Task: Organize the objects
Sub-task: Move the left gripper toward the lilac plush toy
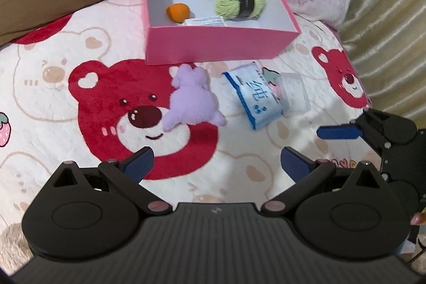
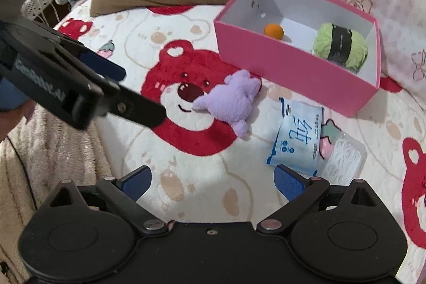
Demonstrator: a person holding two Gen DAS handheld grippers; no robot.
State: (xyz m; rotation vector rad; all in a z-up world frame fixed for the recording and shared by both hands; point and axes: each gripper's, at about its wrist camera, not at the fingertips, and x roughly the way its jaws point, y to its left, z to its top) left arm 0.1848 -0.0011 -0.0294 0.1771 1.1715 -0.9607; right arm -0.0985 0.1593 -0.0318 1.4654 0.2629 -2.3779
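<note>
- On a bedspread (image 1: 239,177) printed with red and cream bears, a pink box (image 1: 213,47) stands open near the pillows; inside it lie a green yarn ball (image 1: 239,3) with a dark band, an orange ball (image 1: 177,12), and a white printed label (image 1: 205,21) against the near wall.
- Just in front of the box, on the bedspread, a purple plush toy (image 1: 190,100) lies over the edge of a big red bear face.
- To the right of the plush, apart from it, a blue-and-white tissue pack (image 1: 253,95) lies flat, and a small clear plastic case (image 1: 293,92) touches or overlaps its right side.
- The left gripper (image 1: 217,164) hovers above the bedspread with its blue-padded jaws spread wide and nothing between them; the plush lies ahead of it, slightly to the left of its centre line, and the tissue pack ahead to the right.
- The right gripper (image 2: 213,182) is likewise spread wide and empty; the tissue pack (image 2: 297,137) lies just ahead of its right finger, the plush (image 2: 230,103) further ahead near centre, and the box (image 2: 293,65) beyond on the right.
- In the right wrist view the left gripper (image 2: 143,97) reaches in from the left, its tips near the plush but not touching it.
</note>
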